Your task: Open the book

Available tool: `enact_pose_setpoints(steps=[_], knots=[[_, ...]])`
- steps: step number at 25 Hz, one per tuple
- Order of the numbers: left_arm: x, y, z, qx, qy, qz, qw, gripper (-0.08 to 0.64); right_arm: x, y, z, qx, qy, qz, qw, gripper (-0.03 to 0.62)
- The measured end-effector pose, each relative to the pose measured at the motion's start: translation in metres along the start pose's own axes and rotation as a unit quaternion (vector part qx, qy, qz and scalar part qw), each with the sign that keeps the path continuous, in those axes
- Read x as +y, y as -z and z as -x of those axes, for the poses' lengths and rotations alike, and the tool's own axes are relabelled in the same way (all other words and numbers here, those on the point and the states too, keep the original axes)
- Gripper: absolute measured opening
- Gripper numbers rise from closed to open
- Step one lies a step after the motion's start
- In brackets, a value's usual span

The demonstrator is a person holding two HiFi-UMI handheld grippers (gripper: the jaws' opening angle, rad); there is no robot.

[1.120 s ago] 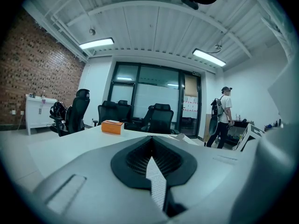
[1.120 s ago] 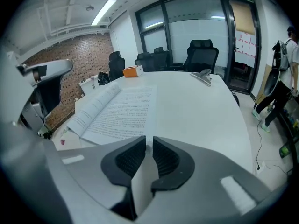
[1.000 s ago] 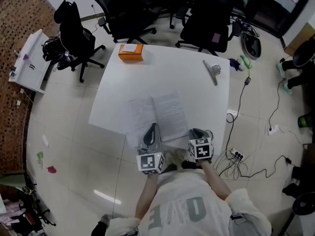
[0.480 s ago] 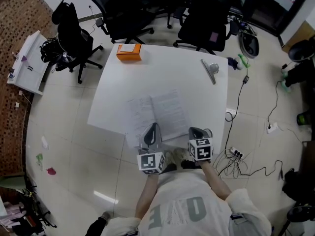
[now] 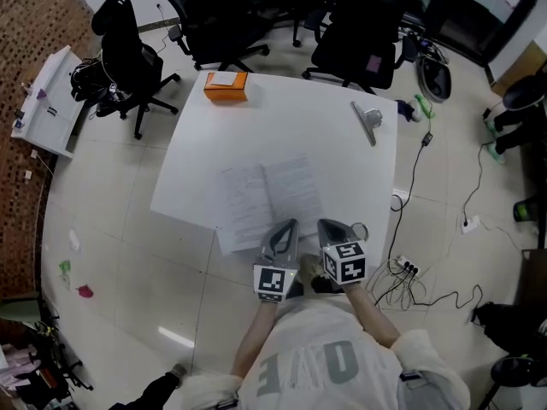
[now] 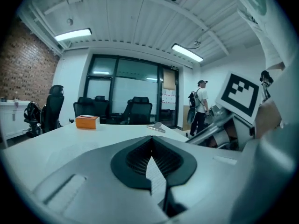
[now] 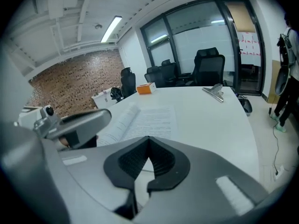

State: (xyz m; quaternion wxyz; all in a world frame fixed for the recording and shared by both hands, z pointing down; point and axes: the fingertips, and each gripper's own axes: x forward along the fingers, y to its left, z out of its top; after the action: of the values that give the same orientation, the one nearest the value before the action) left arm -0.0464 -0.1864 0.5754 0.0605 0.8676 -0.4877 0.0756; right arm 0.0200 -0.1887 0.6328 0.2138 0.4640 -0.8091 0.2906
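Observation:
The book [image 5: 269, 196] lies open and flat on the white table [image 5: 342, 165], its printed pages facing up. My left gripper [image 5: 285, 227] is shut with nothing in it, just off the book's near edge. My right gripper [image 5: 330, 225] sits close beside it at the table's near edge; its jaws have just been closing and are shut, with nothing between them. In the right gripper view the open book [image 7: 145, 118] lies ahead and a little left of the shut right gripper [image 7: 148, 143]. The left gripper view has the left gripper [image 6: 150, 143] shut, pointing nearly level across the tabletop.
An orange box [image 5: 226, 85] sits at the table's far left corner and a metal clip [image 5: 369, 120] at its far right. Black office chairs [image 5: 231, 15] stand beyond the table. Cables [image 5: 427, 289] lie on the floor at right. A person [image 6: 202, 107] stands by the glass wall.
My left gripper has shifted right, off the book's near edge and closer to my right gripper. My right gripper has lifted slightly and its jaws have closed.

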Motion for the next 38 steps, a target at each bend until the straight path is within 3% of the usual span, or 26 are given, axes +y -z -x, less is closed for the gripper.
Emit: enact_pose_setpoints(steps=[4, 8, 10, 13, 18, 21, 28, 30, 32, 34, 38], knots=[[-0.01, 0.006, -0.002, 0.007, 0.009, -0.003, 0.9999, 0.018, -0.001, 0.003, -0.004, 0.006, 0.0, 0.011, 1.0, 0.002], [0.008, -0.002, 0.002, -0.003, -0.025, 0.0, 0.9997, 0.018, -0.038, 0.034, -0.011, 0.052, 0.052, 0.002, 0.997, 0.006], [0.017, -0.001, 0.004, -0.003, -0.041, 0.008, 0.9991, 0.018, -0.046, 0.048, -0.016, 0.076, 0.048, -0.02, 0.996, 0.144], [0.024, 0.002, 0.008, 0.0, -0.058, 0.017, 0.9982, 0.018, -0.046, 0.057, -0.019, 0.089, 0.039, -0.046, 0.994, 0.132], [0.025, 0.0, 0.011, -0.003, -0.066, 0.017, 0.9977, 0.018, -0.05, 0.058, -0.019, 0.085, 0.051, -0.039, 0.994, 0.097], [0.024, -0.001, 0.012, -0.005, -0.066, 0.016, 0.9977, 0.018, -0.052, 0.051, -0.013, 0.069, 0.052, -0.037, 0.996, 0.006], [0.021, 0.002, 0.012, -0.004, -0.064, 0.017, 0.9978, 0.018, -0.038, 0.037, -0.008, 0.049, 0.026, -0.016, 0.998, 0.002], [0.016, 0.002, 0.009, -0.003, -0.046, 0.017, 0.9988, 0.018, -0.033, 0.029, -0.006, 0.04, 0.018, -0.015, 0.999, 0.002], [0.003, 0.009, 0.003, 0.009, 0.001, 0.031, 0.9995, 0.018, -0.029, 0.022, -0.005, 0.032, 0.011, -0.017, 0.999, 0.002], [-0.017, 0.026, -0.003, 0.032, 0.048, 0.044, 0.9974, 0.15, -0.026, 0.021, -0.006, 0.028, 0.006, -0.021, 0.999, 0.002], [-0.057, 0.063, -0.016, 0.096, 0.104, -0.014, 0.9898, 0.215, -0.023, 0.02, -0.004, 0.024, -0.002, -0.03, 0.999, 0.002]])
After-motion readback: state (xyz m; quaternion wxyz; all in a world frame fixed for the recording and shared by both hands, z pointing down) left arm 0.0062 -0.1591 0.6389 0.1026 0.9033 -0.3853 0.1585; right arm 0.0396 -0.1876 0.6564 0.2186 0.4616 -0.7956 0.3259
